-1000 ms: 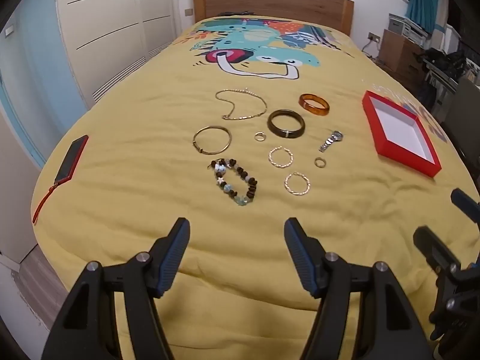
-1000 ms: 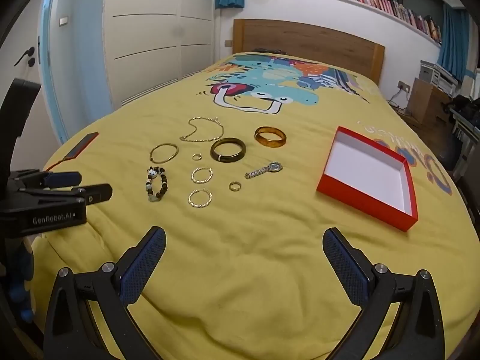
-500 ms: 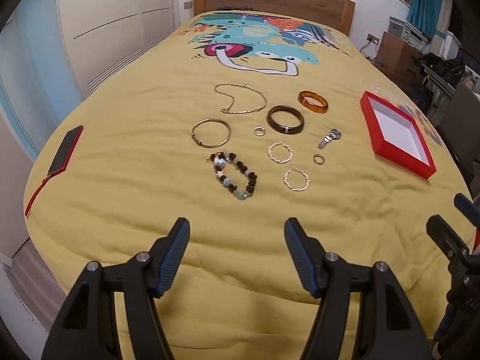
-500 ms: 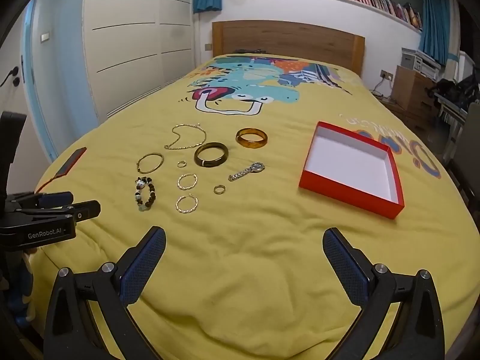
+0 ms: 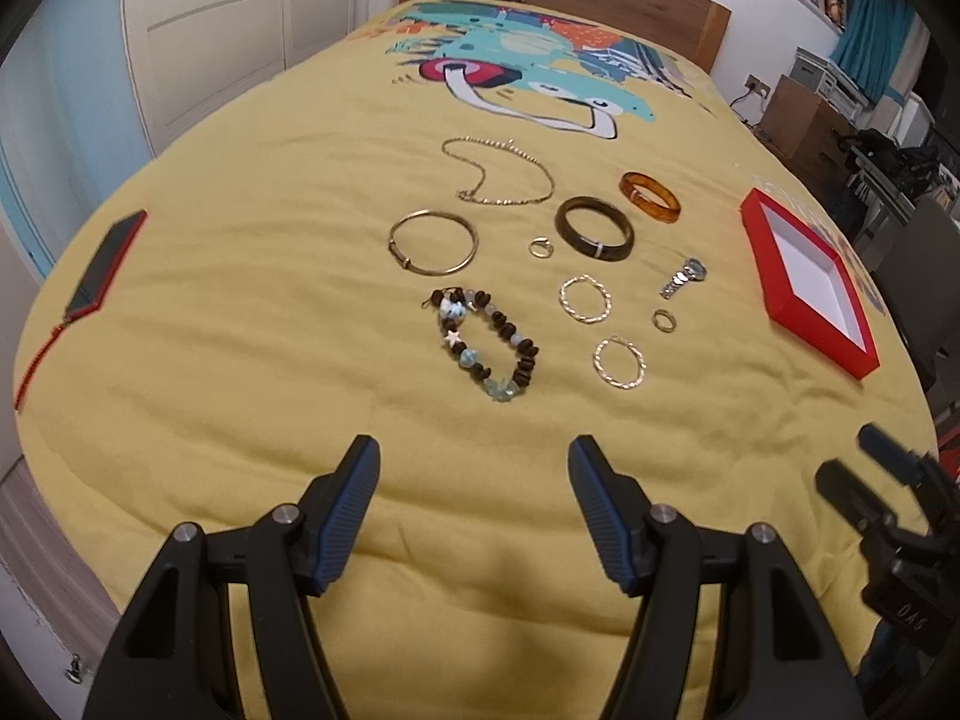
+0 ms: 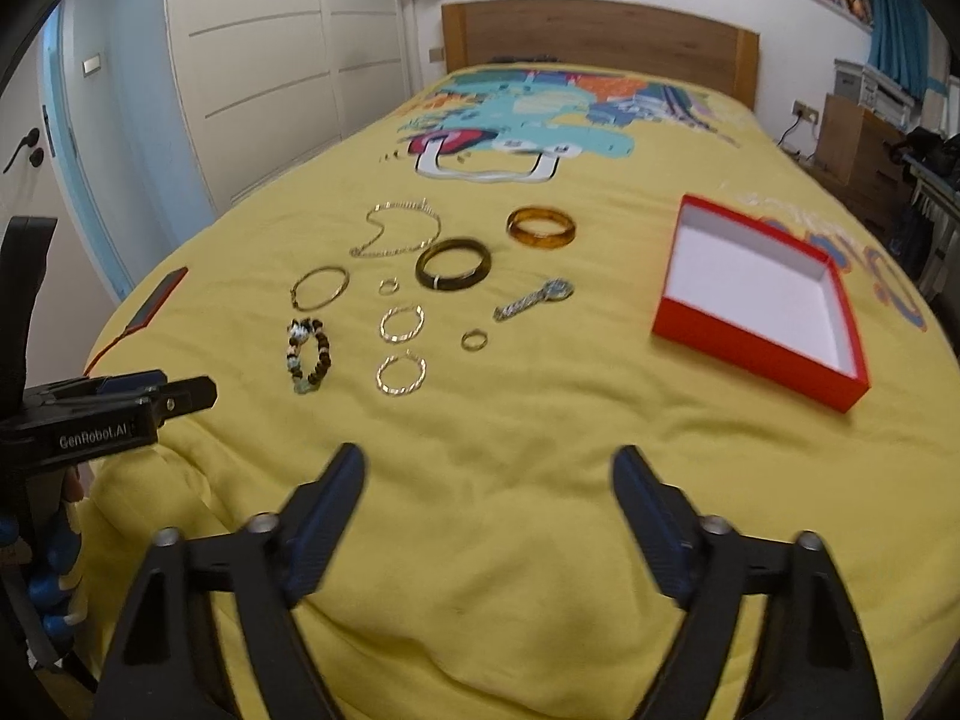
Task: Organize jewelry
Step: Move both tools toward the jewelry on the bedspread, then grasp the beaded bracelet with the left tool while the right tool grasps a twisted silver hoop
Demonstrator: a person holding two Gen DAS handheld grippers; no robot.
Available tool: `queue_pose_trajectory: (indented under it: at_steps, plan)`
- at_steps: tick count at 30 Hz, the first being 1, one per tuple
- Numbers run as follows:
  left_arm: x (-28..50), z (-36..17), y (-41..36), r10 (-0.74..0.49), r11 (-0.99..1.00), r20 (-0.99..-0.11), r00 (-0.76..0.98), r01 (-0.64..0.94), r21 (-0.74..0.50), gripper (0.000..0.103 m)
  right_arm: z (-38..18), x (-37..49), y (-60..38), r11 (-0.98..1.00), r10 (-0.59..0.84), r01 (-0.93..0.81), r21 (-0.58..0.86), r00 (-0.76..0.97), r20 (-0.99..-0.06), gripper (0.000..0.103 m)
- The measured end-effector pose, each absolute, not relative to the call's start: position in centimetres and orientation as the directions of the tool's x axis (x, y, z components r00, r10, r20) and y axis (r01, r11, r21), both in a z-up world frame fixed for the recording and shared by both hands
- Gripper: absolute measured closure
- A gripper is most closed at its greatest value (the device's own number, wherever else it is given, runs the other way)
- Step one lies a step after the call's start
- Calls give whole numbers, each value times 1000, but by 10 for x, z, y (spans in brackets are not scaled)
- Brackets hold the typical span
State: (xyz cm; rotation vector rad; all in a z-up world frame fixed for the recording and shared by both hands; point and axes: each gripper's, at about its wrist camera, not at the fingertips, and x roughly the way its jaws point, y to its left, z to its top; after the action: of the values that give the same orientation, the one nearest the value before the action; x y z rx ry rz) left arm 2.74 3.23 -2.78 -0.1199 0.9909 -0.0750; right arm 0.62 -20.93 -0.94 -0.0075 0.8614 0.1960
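Several pieces of jewelry lie on a yellow bedspread [image 5: 240,312]: a beaded bracelet [image 5: 487,345], a thin gold bangle [image 5: 433,240], a gold chain [image 5: 498,177], a dark bangle [image 5: 594,229], an amber bangle [image 5: 650,197], two twisted hoops [image 5: 619,361], two small rings [image 5: 663,320] and a small watch [image 5: 684,277]. An empty red box [image 6: 761,299] with a white inside sits to their right. My left gripper [image 5: 474,474] hovers open short of the beaded bracelet. My right gripper [image 6: 487,474] is over bare bedspread, its jaws closing with nothing between them.
A flat dark and red case with a red cord [image 5: 107,264] lies near the bed's left edge. A wooden headboard [image 6: 600,42] stands at the far end, white wardrobe doors [image 6: 264,60] on the left, furniture and clutter on the right.
Both grippers have come closer to the jewelry and lower over the bed. The right gripper's jaws have narrowed. Nothing on the bed has moved.
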Motion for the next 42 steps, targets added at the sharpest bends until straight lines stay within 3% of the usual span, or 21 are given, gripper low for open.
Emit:
queue_pose_trajectory:
  at_steps: [7, 11, 19, 22, 23, 33, 36, 42]
  plan:
    - [68, -49, 47, -129, 986, -851, 509, -28, -166, 43, -31, 32, -200, 972, 211, -211, 107, 569, -795, 44]
    - [99, -64, 53, -137, 983, -867, 479, -45, -180, 53, -41, 52, -193, 966, 232, -229, 123, 541, -809, 52]
    - [137, -101, 52, -166, 979, -910, 379, -45, -198, 67, -62, 96, -164, 947, 279, -281, 154, 487, -828, 54]
    - [140, -105, 49, -163, 981, -911, 380, -34, -189, 81, -72, 108, -155, 942, 295, -289, 172, 463, -836, 54]
    - [139, -105, 50, -166, 981, -908, 385, -32, -193, 92, -75, 112, -152, 941, 296, -291, 174, 456, -839, 54]
    - [121, -88, 56, -157, 983, -877, 454, -17, -185, 94, -95, 138, -127, 942, 281, -291, 167, 412, -867, 53]
    - [115, -78, 60, -154, 983, -868, 472, -17, -183, 94, -97, 141, -126, 943, 278, -287, 167, 405, -871, 63]
    - [104, -58, 57, -142, 986, -849, 509, -2, -166, 94, -85, 131, -131, 935, 308, -296, 194, 408, -860, 64]
